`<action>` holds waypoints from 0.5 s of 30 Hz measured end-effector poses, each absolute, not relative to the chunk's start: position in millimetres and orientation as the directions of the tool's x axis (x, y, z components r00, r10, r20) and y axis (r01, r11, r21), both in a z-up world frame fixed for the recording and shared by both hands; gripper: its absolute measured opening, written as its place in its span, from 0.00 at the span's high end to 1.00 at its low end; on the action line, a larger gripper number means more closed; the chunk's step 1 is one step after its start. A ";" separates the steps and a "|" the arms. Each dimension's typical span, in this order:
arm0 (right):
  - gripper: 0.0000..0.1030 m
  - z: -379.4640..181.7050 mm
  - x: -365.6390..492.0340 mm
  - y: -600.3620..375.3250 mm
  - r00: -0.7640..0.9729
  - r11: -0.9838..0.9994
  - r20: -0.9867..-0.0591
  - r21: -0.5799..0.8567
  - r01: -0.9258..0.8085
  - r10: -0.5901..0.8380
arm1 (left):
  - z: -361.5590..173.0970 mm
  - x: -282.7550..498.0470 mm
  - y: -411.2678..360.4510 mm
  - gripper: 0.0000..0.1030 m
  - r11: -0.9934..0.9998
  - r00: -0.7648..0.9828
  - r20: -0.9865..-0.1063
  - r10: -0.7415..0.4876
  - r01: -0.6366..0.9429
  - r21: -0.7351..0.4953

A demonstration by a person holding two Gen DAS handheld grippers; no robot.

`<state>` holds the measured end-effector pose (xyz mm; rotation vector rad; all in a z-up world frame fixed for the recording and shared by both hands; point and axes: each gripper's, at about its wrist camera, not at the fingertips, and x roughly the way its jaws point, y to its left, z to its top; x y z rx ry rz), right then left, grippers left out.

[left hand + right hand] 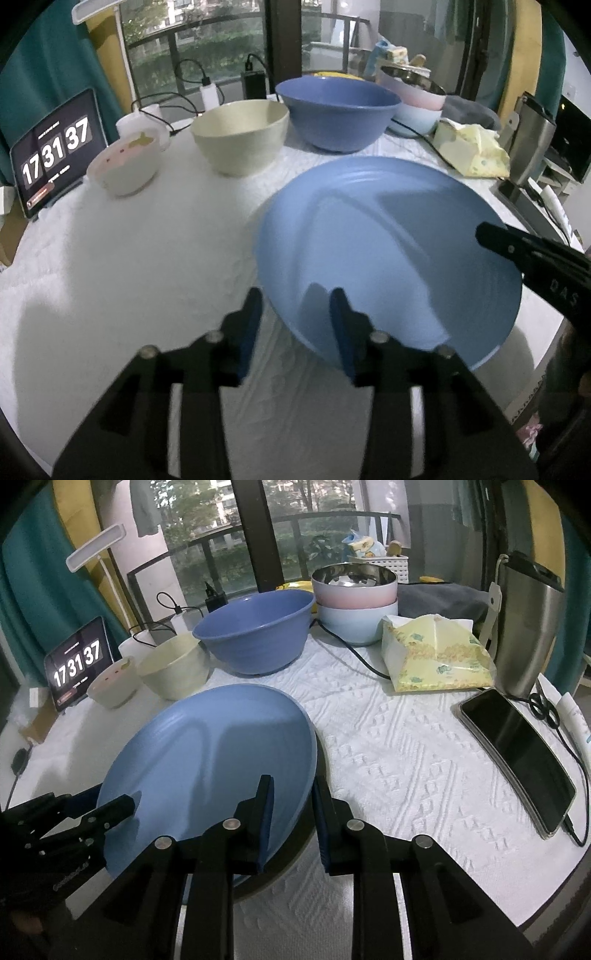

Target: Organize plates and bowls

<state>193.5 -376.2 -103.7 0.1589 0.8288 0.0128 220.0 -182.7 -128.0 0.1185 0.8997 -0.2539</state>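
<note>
A light blue plate (388, 254) (207, 753) is held tilted above the white tablecloth. My left gripper (295, 325) straddles its near left rim, one finger inside and one outside. My right gripper (291, 819) straddles its right rim the same way, and shows in the left wrist view (517, 254). Both sets of jaws sit close on the rim. Behind stand a big blue bowl (338, 110) (255, 631), a cream bowl (240, 136) (173, 668), a small white patterned bowl (125, 166) (112, 686) and a steel, pink and pale blue bowl stack (354, 602) (413, 99).
A tablet clock (55, 155) (79, 664) stands at the left edge. A tissue pack (436, 657), a steel tumbler (528, 627), a phone (517, 753) and cables lie on the right. The table edge curves close on the right.
</note>
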 end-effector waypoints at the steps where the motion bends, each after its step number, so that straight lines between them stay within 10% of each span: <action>1: 0.70 -103.2 193.0 -376.1 0.677 0.989 -0.734 0.136 0.060 0.060 | -127.9 219.6 -180.8 0.54 0.964 0.594 -0.786 -0.170 0.264 -0.009; 15: 0.61 -104.6 192.6 -391.6 0.661 0.979 -0.750 0.144 0.142 0.014 | -119.3 223.4 -153.9 0.54 0.979 0.622 -0.767 -0.161 0.196 -0.047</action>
